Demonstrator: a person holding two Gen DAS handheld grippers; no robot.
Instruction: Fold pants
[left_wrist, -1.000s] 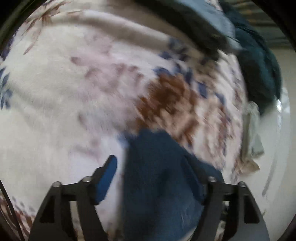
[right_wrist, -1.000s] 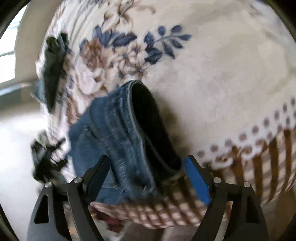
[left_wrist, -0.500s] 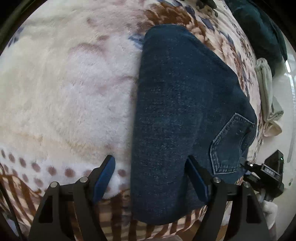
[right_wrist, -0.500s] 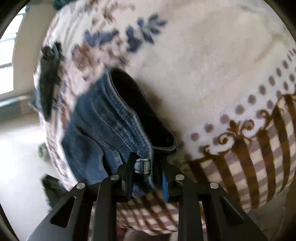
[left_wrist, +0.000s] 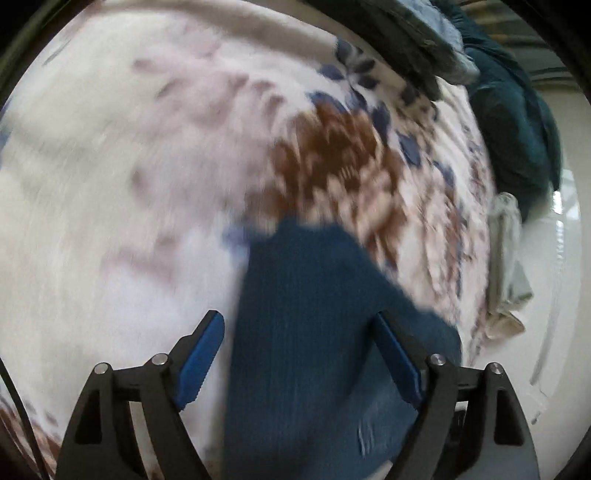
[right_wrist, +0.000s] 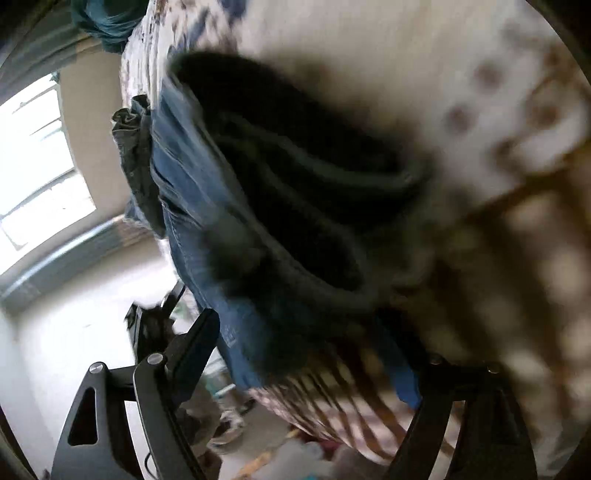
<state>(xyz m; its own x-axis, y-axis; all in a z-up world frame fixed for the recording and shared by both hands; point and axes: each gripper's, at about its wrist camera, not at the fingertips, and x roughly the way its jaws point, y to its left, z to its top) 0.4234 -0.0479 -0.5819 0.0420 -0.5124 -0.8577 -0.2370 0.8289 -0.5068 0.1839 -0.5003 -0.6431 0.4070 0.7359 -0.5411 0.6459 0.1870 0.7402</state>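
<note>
pants (left_wrist: 314, 332) on blanket (left_wrist: 129, 184), between spread left tool (left_wrist: 299, 354) jaws

Bright window (right_wrist: 33, 155), pale floor (right_wrist: 74, 317), floral-blanketed bed (left_wrist: 110, 184)

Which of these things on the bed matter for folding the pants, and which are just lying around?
For the job:
jeans
left gripper
right gripper

Lying about:
floral blanket
dark teal cloth
pale cloth at the bed's edge
</note>
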